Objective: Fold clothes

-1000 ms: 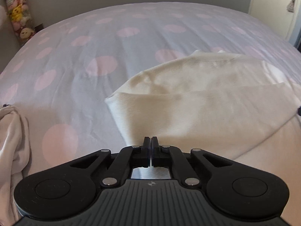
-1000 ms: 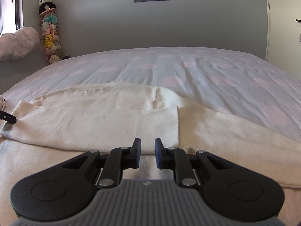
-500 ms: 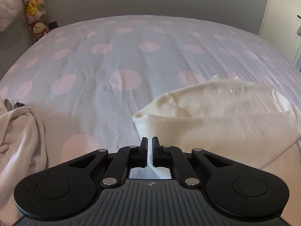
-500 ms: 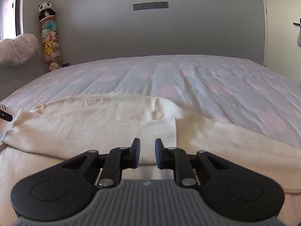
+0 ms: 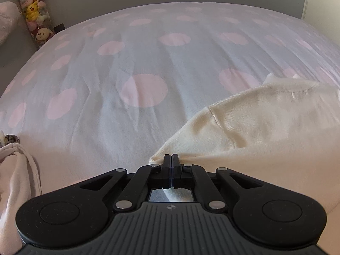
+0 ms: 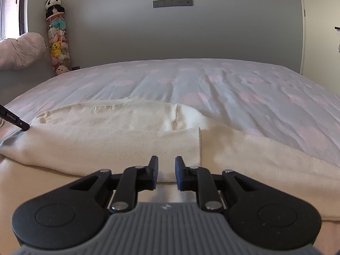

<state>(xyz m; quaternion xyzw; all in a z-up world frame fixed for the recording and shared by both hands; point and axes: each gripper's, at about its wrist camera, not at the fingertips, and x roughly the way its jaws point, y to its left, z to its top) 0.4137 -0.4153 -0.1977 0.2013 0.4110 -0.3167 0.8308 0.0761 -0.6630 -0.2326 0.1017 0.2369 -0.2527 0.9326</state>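
A cream garment [image 5: 265, 127] lies on the bed, with a sleeve folded across its body [image 6: 116, 131]. My left gripper [image 5: 171, 156] is shut, its tips pinching the garment's left corner, and cloth bunches on both sides of them. One of its fingers [image 6: 21, 124] shows at the cloth's left edge in the right wrist view. My right gripper [image 6: 166, 159] hovers just over the folded sleeve near its cuff end. Its jaws stand a little apart, with nothing pressed between them.
The bed [image 5: 138, 53] has a grey cover with pink dots and stretches far ahead. A pale pink garment [image 5: 12, 180] lies bunched at the near left. A tube of plush toys [image 6: 57, 42] and a pillow [image 6: 19, 51] stand beyond the bed's far left.
The left gripper moved across the bed and the garment's corner now sits at its tips. A thin gap between its jaws half a second ago has shut. The right gripper stayed put.
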